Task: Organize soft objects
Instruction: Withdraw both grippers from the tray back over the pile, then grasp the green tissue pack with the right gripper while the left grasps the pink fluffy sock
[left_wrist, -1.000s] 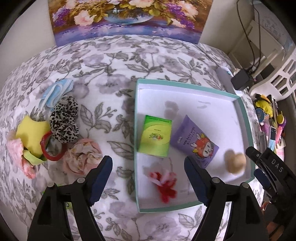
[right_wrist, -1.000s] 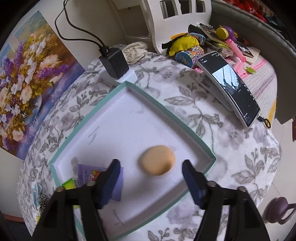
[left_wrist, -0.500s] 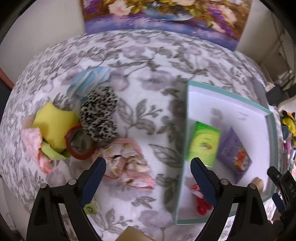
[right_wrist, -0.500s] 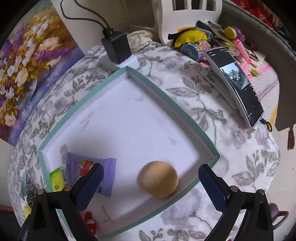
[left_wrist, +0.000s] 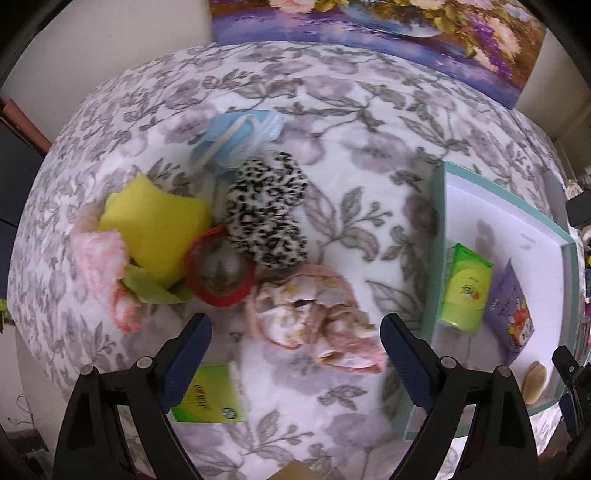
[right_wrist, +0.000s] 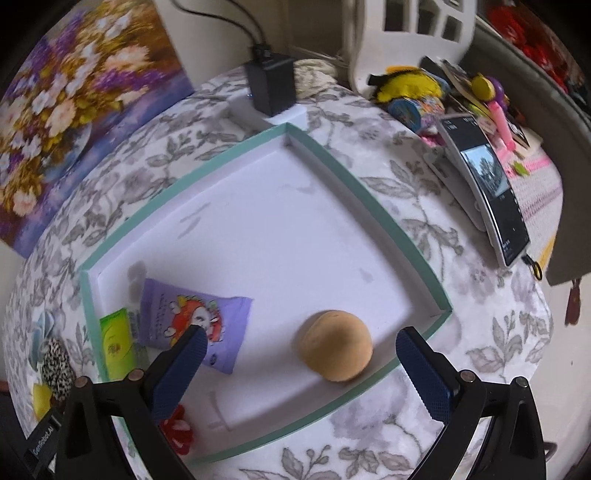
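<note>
My left gripper (left_wrist: 295, 328) is open and empty, its jaws either side of a pink floral scrunchie (left_wrist: 314, 317) on the flowered cloth. Beyond it lie a leopard scrunchie (left_wrist: 267, 210), a red ring (left_wrist: 218, 271), a yellow sponge (left_wrist: 155, 225), a pink fluffy cloth (left_wrist: 99, 258) and a blue mask (left_wrist: 240, 136). My right gripper (right_wrist: 295, 343) is open and empty above the teal-rimmed white tray (right_wrist: 369, 199), a tan ball (right_wrist: 336, 345) between its jaws. The tray also holds a purple packet (right_wrist: 195, 321), a green packet (right_wrist: 116, 343) and a red pompom (right_wrist: 179, 430).
A green packet (left_wrist: 208, 395) lies on the cloth by my left jaw. A flower painting (right_wrist: 74, 96) stands at the back. A black charger (right_wrist: 271, 86), a phone (right_wrist: 487, 184) and toys (right_wrist: 417, 99) crowd the right side beyond the tray.
My left gripper has swung left from over the tray to the pile of soft things, now astride the pink floral scrunchie. My right gripper has drawn back a little; the ball lies nearer the tray's corner.
</note>
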